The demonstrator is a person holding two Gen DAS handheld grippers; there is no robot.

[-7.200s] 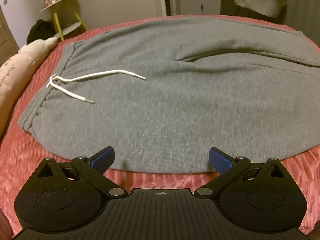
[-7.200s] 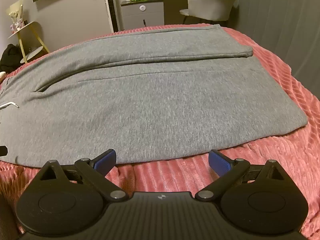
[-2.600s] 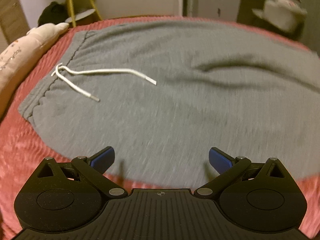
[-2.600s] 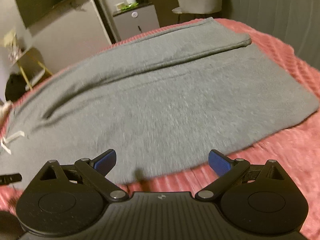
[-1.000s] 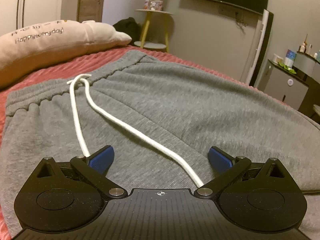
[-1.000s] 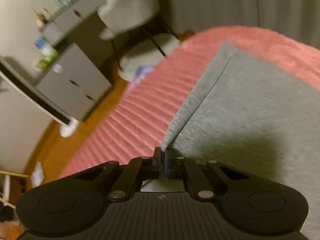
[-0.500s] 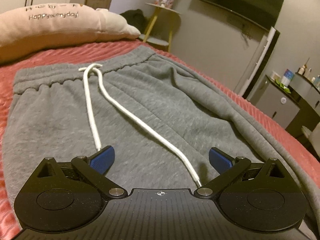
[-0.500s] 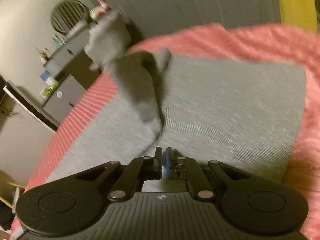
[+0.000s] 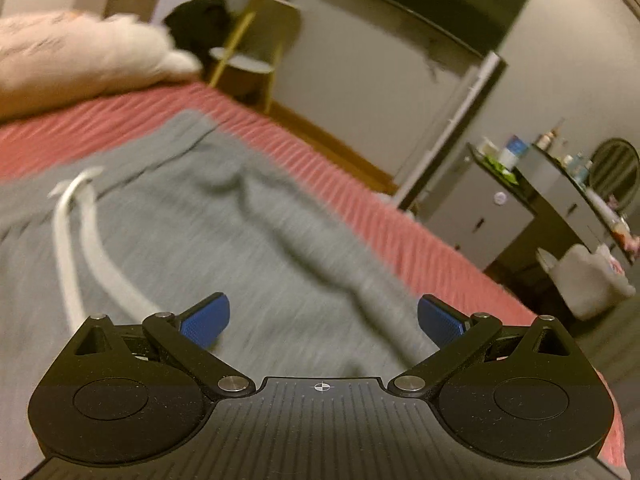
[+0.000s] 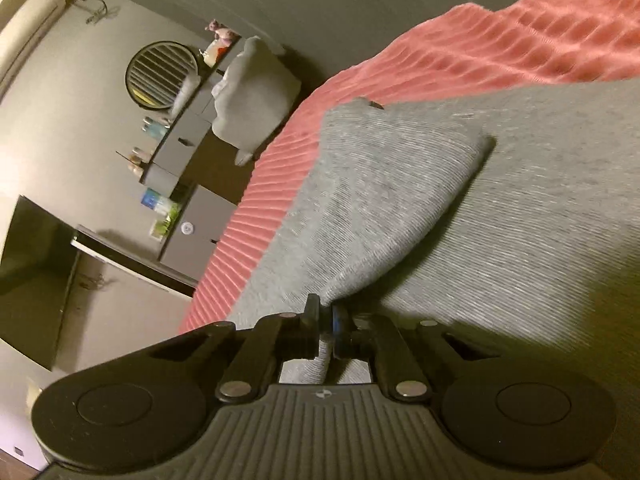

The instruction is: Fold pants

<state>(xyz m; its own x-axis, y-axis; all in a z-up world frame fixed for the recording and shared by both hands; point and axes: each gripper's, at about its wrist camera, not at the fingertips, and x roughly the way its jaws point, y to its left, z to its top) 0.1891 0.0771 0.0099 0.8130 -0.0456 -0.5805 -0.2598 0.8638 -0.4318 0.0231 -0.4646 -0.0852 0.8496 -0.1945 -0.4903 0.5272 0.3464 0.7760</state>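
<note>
Pants [image 9: 208, 240] grey, on red bed [image 9: 360, 208] | pillow [image 9: 80, 60] beyond | right tool [image 10: 326, 320] clamps leg | left tool [image 9: 323, 316] agape, empty

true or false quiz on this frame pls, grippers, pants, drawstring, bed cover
1. The right gripper is shut on the grey pants. True.
2. The left gripper is clamped on the drawstring. False: its jaws stand wide open, holding nothing.
3. The drawstring is black. False: it is white.
4. The pants lie on a red ribbed bed cover. True.
5. The pinched leg end is raised over the rest of the pants. True.
</note>
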